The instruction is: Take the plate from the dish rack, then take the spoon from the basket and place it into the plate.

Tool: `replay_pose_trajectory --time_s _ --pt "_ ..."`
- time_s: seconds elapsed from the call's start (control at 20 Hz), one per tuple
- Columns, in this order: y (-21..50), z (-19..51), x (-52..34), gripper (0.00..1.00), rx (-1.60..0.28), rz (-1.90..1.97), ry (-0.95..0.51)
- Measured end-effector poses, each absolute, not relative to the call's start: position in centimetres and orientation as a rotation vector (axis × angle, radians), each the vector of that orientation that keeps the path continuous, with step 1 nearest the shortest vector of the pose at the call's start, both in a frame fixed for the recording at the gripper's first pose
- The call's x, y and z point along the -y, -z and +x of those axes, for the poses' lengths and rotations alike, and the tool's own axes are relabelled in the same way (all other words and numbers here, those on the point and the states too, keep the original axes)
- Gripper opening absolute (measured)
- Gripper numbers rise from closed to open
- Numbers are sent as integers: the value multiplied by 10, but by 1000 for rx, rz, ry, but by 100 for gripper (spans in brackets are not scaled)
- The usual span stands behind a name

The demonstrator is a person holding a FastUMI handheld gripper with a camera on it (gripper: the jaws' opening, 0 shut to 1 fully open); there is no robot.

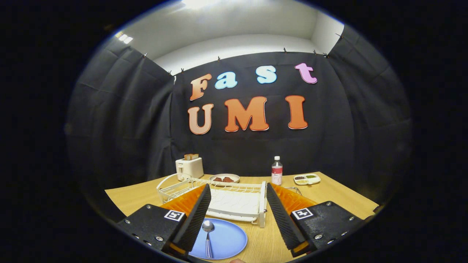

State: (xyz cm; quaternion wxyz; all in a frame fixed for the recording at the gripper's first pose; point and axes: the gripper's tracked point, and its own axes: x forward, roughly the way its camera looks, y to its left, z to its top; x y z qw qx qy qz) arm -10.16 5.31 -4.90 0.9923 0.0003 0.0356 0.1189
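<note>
Farthest off to the left, well beyond the fingers, a small white toaster (189, 167) stands at the back of the light wooden table (336, 197) with slices of toast sticking up from its slots. Just in front of it a white wire dish rack (204, 190) with a white drip tray stretches across the table, ahead of both fingers and partly hidden by them. Close in, beside the inner edge of the left finger, a round flat blue plate (226, 239) lies on the table, and a metal spoon with a checked handle (208, 237) rests in it, bowl pointing away toward the rack. The gripper (238, 204) hangs above the table with its jaws spread wide apart, nothing between them, touching neither plate nor spoon. Beyond the rack, roughly between the fingers, sits a shallow pale dish holding reddish-brown pieces of food (224, 178). Further right, a clear plastic bottle with a white cap and a red label (276, 170) stands upright, and just past it lies a small white divided tray with green and pale fillings (307, 179).
</note>
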Motion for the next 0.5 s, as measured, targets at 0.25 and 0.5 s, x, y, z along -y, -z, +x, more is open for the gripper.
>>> replay_pose_trajectory --time_s 0.25,0.5 --pt "40 -104 -36 91 -40 -33 -173" --pt "32 -107 -39 92 -17 -6 -176"
